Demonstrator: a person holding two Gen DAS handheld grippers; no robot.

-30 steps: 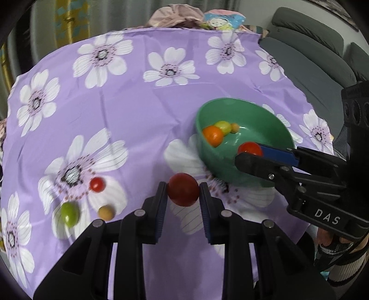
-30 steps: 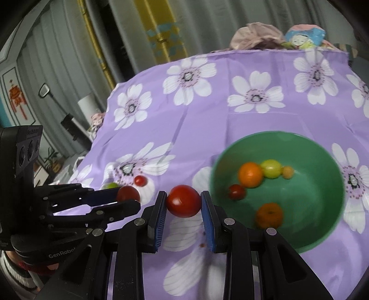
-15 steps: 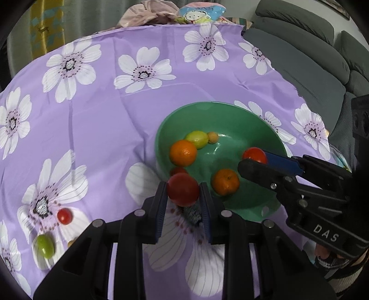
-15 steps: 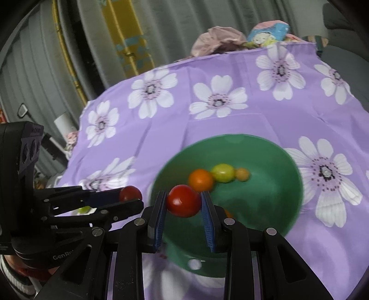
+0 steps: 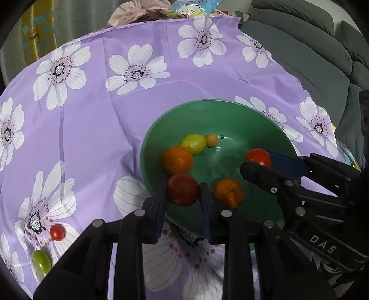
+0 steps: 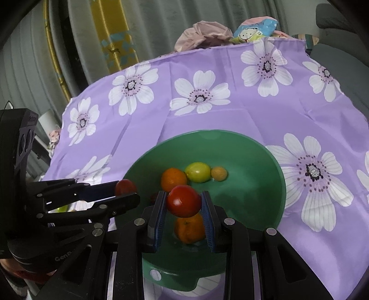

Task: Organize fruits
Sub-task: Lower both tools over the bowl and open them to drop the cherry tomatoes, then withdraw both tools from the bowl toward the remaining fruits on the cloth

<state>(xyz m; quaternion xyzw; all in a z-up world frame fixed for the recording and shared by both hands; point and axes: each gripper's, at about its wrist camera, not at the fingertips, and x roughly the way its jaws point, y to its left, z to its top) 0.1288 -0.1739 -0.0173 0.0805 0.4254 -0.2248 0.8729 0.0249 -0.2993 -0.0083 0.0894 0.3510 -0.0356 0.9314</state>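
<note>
A green bowl (image 5: 230,108) (image 6: 242,143) sits on the purple flowered cloth (image 5: 92,115). Inside lie two oranges (image 5: 177,159) (image 5: 228,192), a yellow-green fruit (image 5: 193,144) and a small tan fruit (image 5: 211,140). My left gripper (image 5: 183,187) is shut on a red tomato (image 5: 183,196) above the bowl's near-left rim. My right gripper (image 6: 183,196) is shut on another red tomato (image 6: 183,203) over the bowl, above an orange (image 6: 190,230). Each gripper shows in the other's view, with its tomato (image 5: 258,157) (image 6: 125,187) in the jaws.
A small red tomato (image 5: 57,232) and a green fruit (image 5: 41,263) lie on the cloth at the near left. A grey sofa (image 5: 311,57) stands to the right of the table. Crumpled bags and cloth (image 5: 184,9) sit at the far edge.
Both grippers have carried their tomatoes from above the cloth to above the bowl. The bowl now fills the middle of both views, and both grips are unchanged.
</note>
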